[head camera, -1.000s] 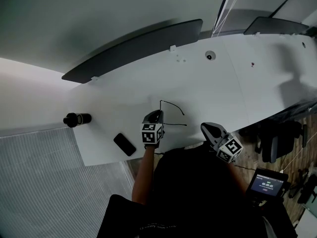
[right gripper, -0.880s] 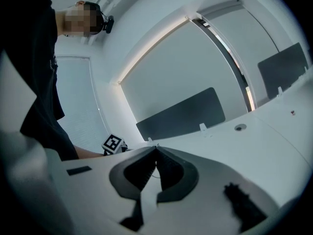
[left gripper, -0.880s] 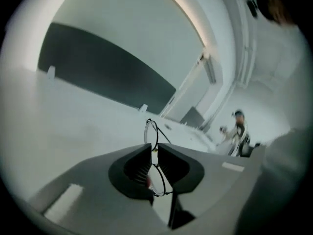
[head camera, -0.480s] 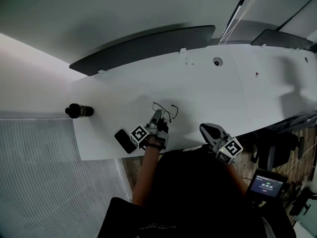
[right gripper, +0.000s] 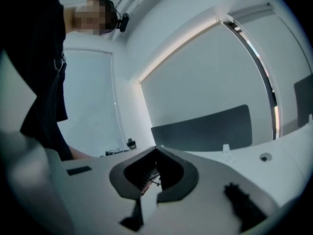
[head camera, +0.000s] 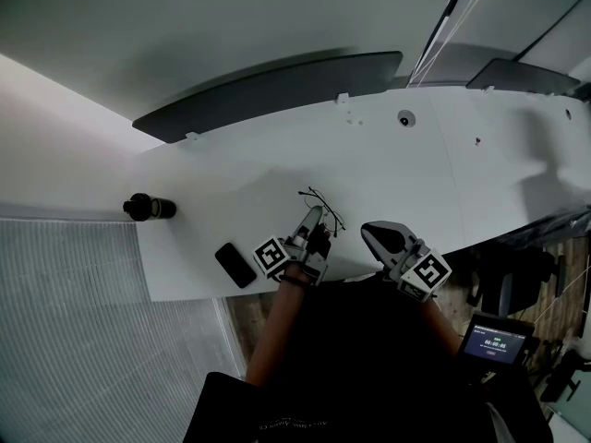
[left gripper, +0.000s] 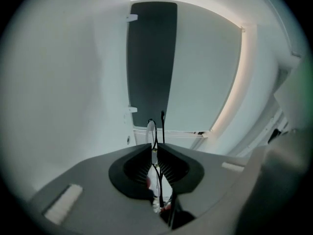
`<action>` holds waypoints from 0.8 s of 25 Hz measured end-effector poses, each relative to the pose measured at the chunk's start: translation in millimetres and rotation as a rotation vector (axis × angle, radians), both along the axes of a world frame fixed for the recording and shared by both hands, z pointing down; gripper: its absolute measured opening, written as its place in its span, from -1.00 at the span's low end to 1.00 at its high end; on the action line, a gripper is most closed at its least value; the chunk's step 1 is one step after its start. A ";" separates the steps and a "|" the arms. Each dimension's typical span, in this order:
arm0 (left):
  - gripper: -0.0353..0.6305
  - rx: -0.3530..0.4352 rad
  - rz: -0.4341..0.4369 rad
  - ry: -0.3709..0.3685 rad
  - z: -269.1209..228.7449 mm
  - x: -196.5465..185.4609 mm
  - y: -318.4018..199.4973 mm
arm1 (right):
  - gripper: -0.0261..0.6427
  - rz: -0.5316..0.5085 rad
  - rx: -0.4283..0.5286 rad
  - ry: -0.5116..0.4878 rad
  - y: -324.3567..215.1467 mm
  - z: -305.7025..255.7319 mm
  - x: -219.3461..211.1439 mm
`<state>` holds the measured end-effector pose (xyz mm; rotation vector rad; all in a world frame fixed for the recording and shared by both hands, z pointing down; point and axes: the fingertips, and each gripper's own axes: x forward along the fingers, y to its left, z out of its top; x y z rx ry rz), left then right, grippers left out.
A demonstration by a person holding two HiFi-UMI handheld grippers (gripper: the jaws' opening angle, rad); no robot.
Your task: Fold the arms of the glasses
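Shot dim and underexposed from the head camera, turning the white table (head camera: 388, 169) flat grey, with soft shadow at 3 o'clock, near-black at 6 o'clock and edges bowed by the wide lens. Brighter in both gripper views, ringed in black vignette. Lit by a glowing light strip (left gripper: 235, 97) at 2 o'clock on the left, and another light strip (right gripper: 195, 38) from 9 to 1 o'clock on the right. Blurred up close at the left tongs (left gripper: 155, 148) and right tongs (right gripper: 156, 150).

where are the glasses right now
Head view: the glasses are clamped in the left claw near the table's front edge, the right claw just to their right.
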<state>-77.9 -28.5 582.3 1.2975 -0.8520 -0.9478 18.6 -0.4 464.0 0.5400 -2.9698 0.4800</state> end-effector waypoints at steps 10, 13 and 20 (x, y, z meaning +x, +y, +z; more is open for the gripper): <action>-0.77 0.094 0.035 -0.103 -57.0 16.9 9.6 | -0.89 -0.066 0.091 0.123 -6.8 -0.2 -22.7; -0.77 0.097 0.037 -0.107 -62.0 17.1 12.8 | -0.89 -0.075 0.095 0.139 -5.2 2.1 -31.1; -0.77 0.111 0.035 -0.119 -68.4 15.6 16.9 | -0.78 -0.074 0.027 0.152 -6.1 11.7 -41.9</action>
